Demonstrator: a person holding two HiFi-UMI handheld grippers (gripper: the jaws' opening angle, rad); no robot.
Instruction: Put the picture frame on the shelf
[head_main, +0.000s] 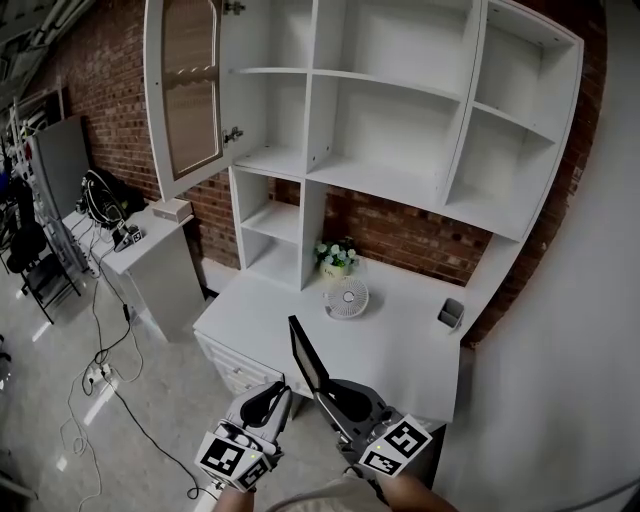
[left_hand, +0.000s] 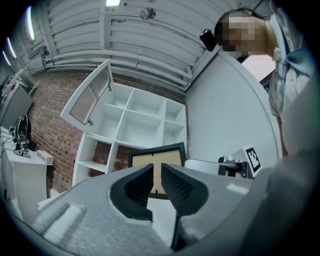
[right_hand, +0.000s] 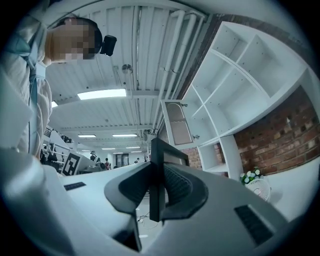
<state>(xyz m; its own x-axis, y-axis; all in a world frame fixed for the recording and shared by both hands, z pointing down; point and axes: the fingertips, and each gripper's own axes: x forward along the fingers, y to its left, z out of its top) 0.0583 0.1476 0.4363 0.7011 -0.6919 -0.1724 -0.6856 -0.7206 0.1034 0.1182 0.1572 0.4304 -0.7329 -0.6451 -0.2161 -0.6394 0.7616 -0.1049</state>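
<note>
The right gripper (head_main: 328, 393) pinches the picture frame (head_main: 305, 355) by its lower edge, with both pads pressed against the frame's faces. In the right gripper view the frame (right_hand: 156, 165) stands edge-on between the jaws of that gripper (right_hand: 157, 187) and rises above them. The frame is held in the air at the near edge of the desk top (head_main: 270, 320), tilted with its upper corner leaning left and away. The left gripper (head_main: 268, 403) sits just beside the right one, on its left. Its jaws stand narrowly apart with nothing between the pads. The left gripper view looks through the gap of this gripper (left_hand: 157, 182) to the frame (left_hand: 170, 155) beyond. The white shelf unit (head_main: 385, 183) rises at the far side of the desk, its compartments open to the front. A cabinet door (head_main: 190, 85) hangs open at the upper left. A small fan (head_main: 346, 298) and a flower pot (head_main: 338, 258) stand mid-desk at the far side, and a cup (head_main: 451, 314) stands far right. Bare desk surface lies between these items and the near edge.
</note>
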